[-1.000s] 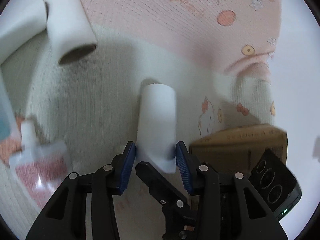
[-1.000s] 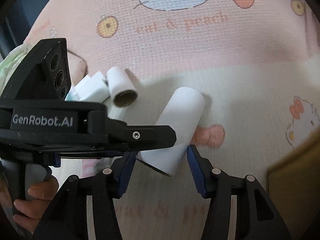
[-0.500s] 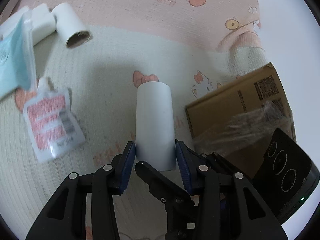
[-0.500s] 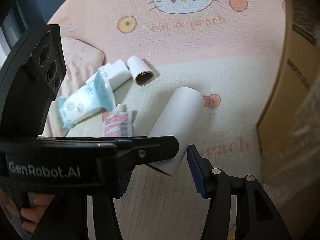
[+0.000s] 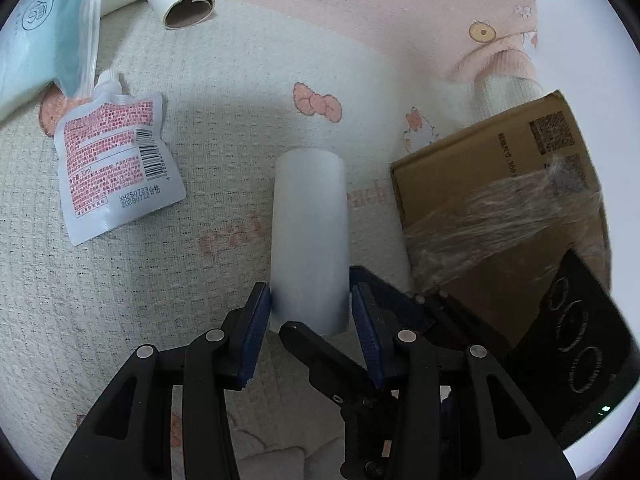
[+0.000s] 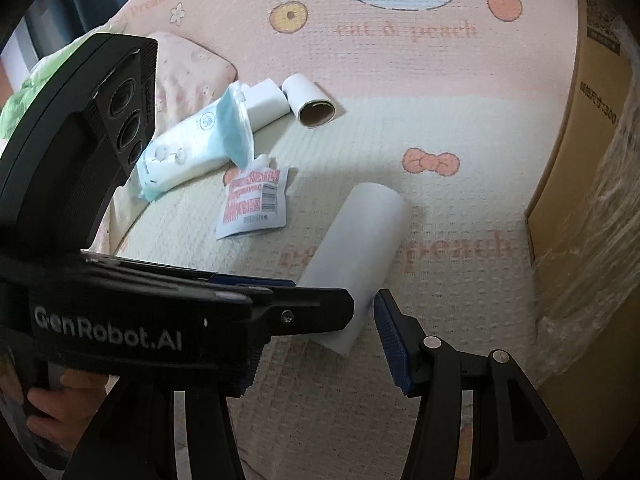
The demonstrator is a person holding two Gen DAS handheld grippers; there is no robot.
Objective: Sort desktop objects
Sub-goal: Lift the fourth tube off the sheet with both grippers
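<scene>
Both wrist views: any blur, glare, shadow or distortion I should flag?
Left wrist view: fisheye bending with dark corners, white glare at the right edge, the held white roll soft, the pouch print sharp, and shadow across the blanket. Right wrist view: the same bending, the left gripper blocks the lower left, and the cardboard box is slightly smeared.

Left claw (image 5: 310, 314) clamps a white roll (image 5: 308, 236), tilted downward. Right claw (image 6: 320, 330) stands open behind it, crossed by the left claw.

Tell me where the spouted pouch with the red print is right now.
The spouted pouch lies flat on the blanket, left of the white roll in the left gripper, just below the blue wipes pack.
</scene>
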